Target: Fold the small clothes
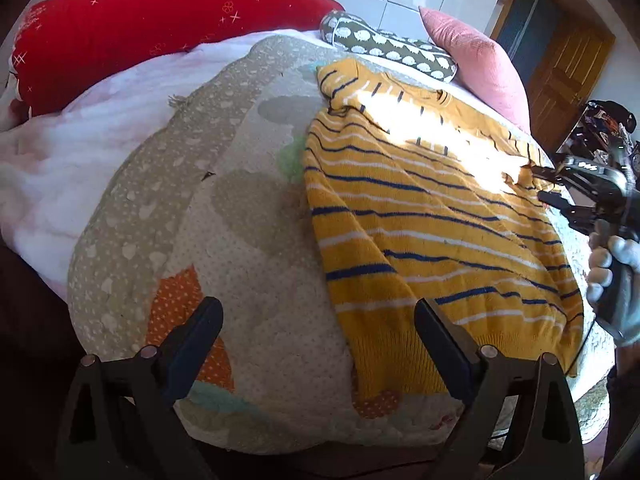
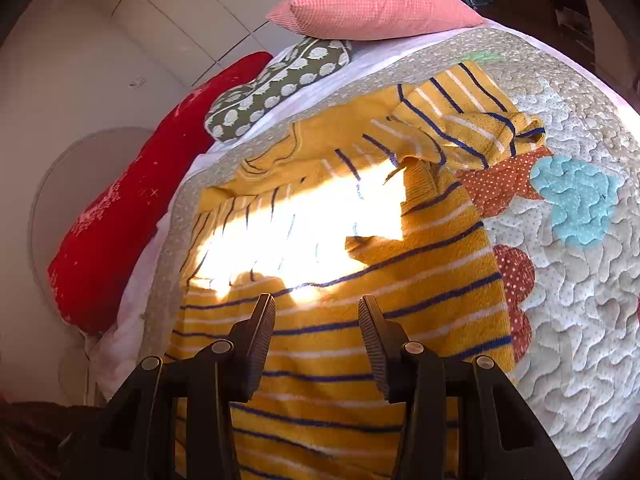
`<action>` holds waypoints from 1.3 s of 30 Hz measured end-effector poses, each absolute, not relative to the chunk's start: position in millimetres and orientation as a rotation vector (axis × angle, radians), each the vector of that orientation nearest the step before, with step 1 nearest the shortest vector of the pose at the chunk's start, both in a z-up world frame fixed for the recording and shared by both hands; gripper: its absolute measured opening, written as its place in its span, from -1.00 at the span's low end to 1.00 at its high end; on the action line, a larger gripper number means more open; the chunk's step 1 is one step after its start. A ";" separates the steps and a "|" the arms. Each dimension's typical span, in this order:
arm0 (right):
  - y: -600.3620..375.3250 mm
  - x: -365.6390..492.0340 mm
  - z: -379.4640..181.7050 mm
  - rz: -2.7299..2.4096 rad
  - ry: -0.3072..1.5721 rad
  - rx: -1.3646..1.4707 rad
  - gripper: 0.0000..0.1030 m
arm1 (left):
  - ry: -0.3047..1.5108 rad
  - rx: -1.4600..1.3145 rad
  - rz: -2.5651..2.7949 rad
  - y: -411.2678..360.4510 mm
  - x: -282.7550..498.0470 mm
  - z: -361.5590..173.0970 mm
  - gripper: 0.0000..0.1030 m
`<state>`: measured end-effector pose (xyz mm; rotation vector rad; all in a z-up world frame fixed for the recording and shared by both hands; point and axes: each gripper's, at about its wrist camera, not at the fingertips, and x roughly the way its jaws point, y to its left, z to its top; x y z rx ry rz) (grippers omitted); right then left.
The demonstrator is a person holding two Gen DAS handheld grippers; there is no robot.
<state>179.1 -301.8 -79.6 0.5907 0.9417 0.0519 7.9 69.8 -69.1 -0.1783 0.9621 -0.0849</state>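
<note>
Yellow striped sweater [image 1: 432,216] lies spread on the quilt [image 1: 248,216] of the bed, one sleeve flopped over near the collar, likely laid flat ready for folding. Left hand-held gripper [image 1: 318,344] hovers at the hem corner, jaws wide, holding nothing. Right hand-held gripper [image 2: 317,334] above the body, jaws apart, also empty. Pink pillow [image 2: 372,10], spotted cushion [image 2: 280,84] and red blanket [image 1: 152,28] sit beyond the collar, clear of the fold area.

Right gripper [image 2: 317,320] hovers over the yellow striped sweater [image 2: 360,280], jaws apart, nothing between them. Sweater lies flat on the quilt [image 2: 580,300], one sleeve [image 2: 472,128] crumpled toward the pink pillow [image 2: 372,8] at the far edge.
</note>
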 end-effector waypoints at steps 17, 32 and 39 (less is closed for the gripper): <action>-202.0 226.0 -34.9 0.241 0.825 0.445 -0.85 | 0.888 -0.295 0.018 131.8 13.1 -65.9 0.87; 66.8 207.0 -21.2 0.990 0.977 0.248 -0.33 | 0.904 -0.358 0.072 172.4 -1.9 -78.1 0.87; -78.9 237.0 -53.9 0.305 0.893 -0.094 -0.13 | 0.915 -0.353 0.034 163.6 4.8 -85.0 0.87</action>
